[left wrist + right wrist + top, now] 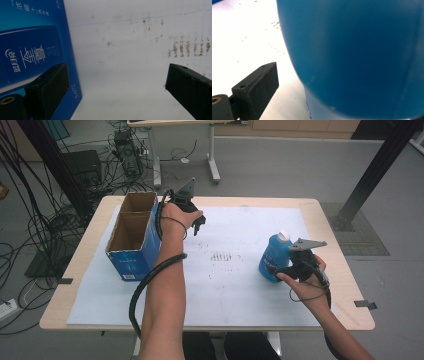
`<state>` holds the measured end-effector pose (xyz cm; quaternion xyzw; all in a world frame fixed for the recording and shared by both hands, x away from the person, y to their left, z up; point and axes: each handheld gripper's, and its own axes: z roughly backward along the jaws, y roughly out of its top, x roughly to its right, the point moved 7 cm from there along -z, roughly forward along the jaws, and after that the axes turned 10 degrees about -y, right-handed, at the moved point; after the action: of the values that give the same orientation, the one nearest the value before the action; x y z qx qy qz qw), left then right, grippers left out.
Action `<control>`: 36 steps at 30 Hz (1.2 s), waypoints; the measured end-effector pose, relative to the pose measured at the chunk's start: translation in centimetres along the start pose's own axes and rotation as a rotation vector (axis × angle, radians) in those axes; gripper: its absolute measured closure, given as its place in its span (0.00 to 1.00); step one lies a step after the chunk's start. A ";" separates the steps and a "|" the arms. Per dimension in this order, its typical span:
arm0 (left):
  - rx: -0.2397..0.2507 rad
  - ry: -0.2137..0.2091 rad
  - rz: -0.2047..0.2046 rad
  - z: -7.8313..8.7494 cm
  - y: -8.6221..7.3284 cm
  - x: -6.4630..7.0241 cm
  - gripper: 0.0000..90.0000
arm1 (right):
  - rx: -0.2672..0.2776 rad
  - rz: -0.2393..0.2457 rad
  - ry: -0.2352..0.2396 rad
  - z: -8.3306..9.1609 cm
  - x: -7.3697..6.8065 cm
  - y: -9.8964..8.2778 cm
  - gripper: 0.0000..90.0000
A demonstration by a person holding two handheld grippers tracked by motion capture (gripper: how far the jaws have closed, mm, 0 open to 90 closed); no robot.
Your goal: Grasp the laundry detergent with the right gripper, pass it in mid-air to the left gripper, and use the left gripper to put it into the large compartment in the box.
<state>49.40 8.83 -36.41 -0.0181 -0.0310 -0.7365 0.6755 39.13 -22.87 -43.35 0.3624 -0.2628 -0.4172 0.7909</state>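
A pale wooden tabletop (330,225) is seen from above, most of it covered by a white sheet (235,285) marked with small reddish-brown smudges near its middle. On the sheet's left part an open box (131,237) is stood, blue on the outside with white characters printed on its side and bare brown card inside, divided into two compartments. Toward the right a blue bottle (274,257) is stood upright on the sheet, its body rounded and glossy, its cap white.

The left gripper (198,224) is held just beside the box's right wall, toward its far end, pointing down at the sheet. In the left gripper view its jaws are spread wide apart with only stained sheet between them; the box's printed side (32,47) is seen just behind the left jaw.

The right gripper (281,268) is held at the bottle's right side, low on its body. In the right gripper view the blue body (359,55) is seen very close, one jaw is seen standing clear of it at lower left, and the other jaw is hidden, so whether the bottle is clasped cannot be told.
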 end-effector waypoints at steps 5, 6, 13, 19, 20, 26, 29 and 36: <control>0.000 0.001 -0.001 -0.1 0.0 0.0 0.06 | 0.004 -0.009 0.004 0.0 -0.1 0.0 0.03; -0.002 0.001 -0.005 -0.1 0.0 0.0 0.06 | 0.005 -0.010 0.002 0.0 0.0 0.0 0.03; -0.005 0.003 -0.005 -0.1 0.0 0.0 0.06 | 0.007 -0.009 0.003 0.0 0.0 0.0 0.03; -0.003 0.001 -0.004 0.0 0.1 0.1 0.06 | 0.011 -0.006 0.005 0.0 -0.1 0.1 0.03; -0.003 0.002 -0.005 0.0 0.1 0.1 0.06 | 0.011 -0.008 0.003 0.0 0.0 0.0 0.03; 0.001 0.001 0.003 -0.1 0.1 0.1 0.06 | 0.010 -0.010 0.003 -0.1 0.0 -0.1 0.03; -0.002 0.003 -0.004 -0.1 0.1 0.1 0.06 | 0.009 -0.008 0.003 0.0 0.0 -0.1 0.03; -0.005 0.001 -0.005 -0.2 0.0 0.1 0.06 | 0.009 -0.012 -0.001 0.0 0.1 -0.2 0.03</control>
<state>49.44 8.70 -36.56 -0.0194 -0.0287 -0.7381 0.6738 39.12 -23.02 -43.49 0.3674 -0.2629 -0.4209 0.7866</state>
